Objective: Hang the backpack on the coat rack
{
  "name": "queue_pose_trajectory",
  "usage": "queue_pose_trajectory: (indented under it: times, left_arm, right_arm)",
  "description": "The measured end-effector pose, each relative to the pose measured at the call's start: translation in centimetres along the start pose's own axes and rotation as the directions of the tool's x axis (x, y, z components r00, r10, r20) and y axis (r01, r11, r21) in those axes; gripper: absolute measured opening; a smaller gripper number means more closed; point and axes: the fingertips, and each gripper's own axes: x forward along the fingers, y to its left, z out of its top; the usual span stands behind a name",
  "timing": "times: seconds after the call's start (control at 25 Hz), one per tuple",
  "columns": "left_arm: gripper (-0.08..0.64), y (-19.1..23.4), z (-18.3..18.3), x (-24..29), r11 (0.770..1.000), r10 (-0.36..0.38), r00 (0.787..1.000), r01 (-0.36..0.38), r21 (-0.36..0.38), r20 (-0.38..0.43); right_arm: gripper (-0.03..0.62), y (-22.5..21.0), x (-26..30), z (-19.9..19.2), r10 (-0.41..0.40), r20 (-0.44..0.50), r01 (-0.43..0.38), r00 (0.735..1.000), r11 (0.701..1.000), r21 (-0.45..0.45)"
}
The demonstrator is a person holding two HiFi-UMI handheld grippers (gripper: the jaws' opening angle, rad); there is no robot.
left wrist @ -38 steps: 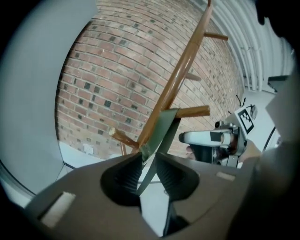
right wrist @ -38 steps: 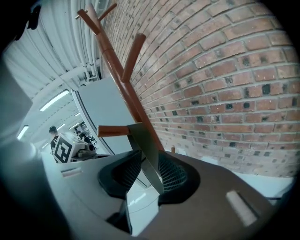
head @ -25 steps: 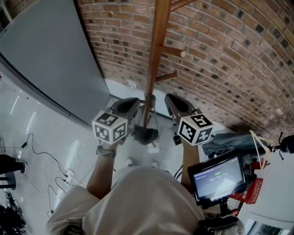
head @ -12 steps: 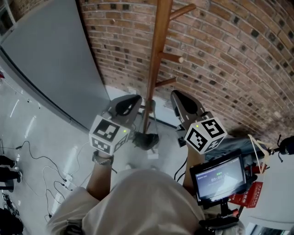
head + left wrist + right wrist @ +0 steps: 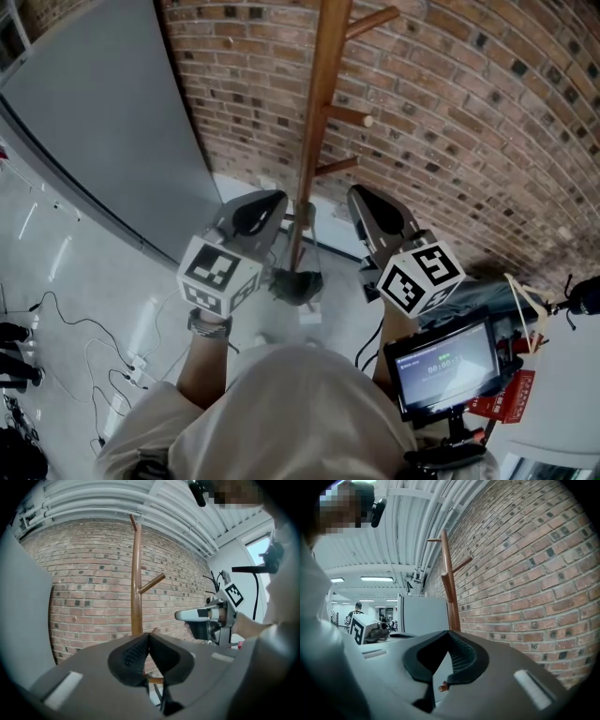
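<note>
Standing upright, brown wooden coat rack (image 5: 324,94)

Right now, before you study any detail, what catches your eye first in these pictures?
The tall wooden coat rack stands against the red brick wall, its pegs bare. In front of it, the left claw and the right claw, both shut, flank its pole.

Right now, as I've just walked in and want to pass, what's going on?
A person stands facing a wooden coat rack by the brick wall, a gripper in each hand. The left gripper and right gripper are both shut and empty. A dark backpack seems to hang from a low peg.
</note>
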Motion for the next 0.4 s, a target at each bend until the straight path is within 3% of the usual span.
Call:
queue_pose_trajectory:
  times: [0.4]
  left_arm:
    - [0.000,-0.32,-0.61,0.32,1.000,-0.007,1.000,0.007,-0.004,-0.011]
  right_arm:
    - [0.000,0.15,-0.21,-0.54,0.010,-0.010,-0.010,1.000,1.000,0.007]
